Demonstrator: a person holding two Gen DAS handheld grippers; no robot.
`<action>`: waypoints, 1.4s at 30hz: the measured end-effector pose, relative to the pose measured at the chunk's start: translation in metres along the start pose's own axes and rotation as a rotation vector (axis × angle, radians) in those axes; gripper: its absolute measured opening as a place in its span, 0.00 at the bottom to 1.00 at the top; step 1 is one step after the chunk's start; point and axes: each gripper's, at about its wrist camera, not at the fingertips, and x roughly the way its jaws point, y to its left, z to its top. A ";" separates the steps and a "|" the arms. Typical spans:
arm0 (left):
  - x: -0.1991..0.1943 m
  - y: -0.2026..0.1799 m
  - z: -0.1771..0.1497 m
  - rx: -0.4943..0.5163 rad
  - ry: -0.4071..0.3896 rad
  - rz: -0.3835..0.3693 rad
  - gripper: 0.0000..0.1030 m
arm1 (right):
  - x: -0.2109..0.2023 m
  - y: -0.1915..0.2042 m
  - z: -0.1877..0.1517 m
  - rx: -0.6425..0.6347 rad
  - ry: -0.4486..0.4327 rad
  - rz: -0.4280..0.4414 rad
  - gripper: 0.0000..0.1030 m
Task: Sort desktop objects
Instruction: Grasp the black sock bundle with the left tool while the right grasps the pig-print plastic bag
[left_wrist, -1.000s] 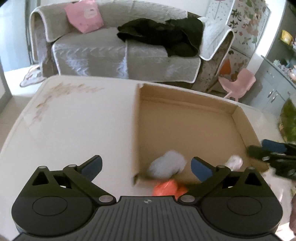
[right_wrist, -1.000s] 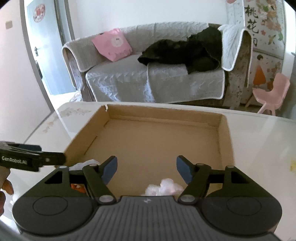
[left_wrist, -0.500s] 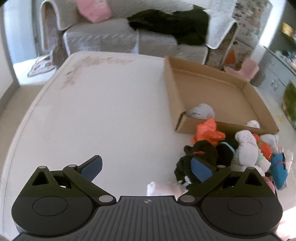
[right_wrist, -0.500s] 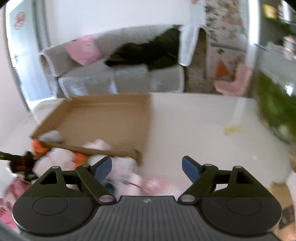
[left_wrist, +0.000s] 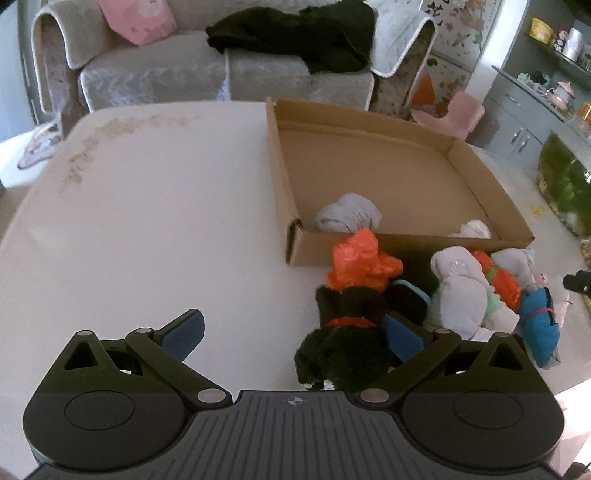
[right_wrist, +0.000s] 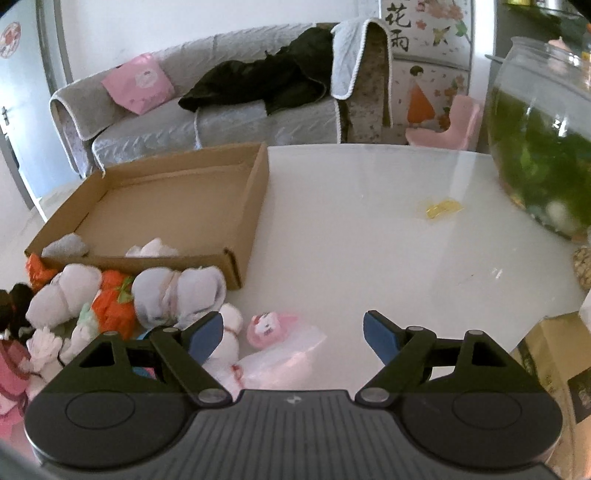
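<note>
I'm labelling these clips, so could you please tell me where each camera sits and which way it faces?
Left wrist: on the left gripper, angled down over the table's left part at the box and sock pile; own open fingers show.
Right wrist: on the right gripper, angled down over the right part, fishbowl at right; own open fingers show.
Shared: box, pile, sofa.
</note>
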 end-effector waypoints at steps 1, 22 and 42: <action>0.002 0.000 -0.001 -0.006 0.007 -0.011 1.00 | -0.001 0.001 -0.003 -0.004 0.000 -0.003 0.79; 0.025 -0.025 -0.013 0.121 0.067 0.063 0.91 | -0.005 0.008 -0.037 0.023 0.015 0.015 0.64; 0.003 -0.038 -0.020 0.149 0.015 0.060 0.51 | -0.015 0.007 -0.045 0.023 -0.020 0.007 0.38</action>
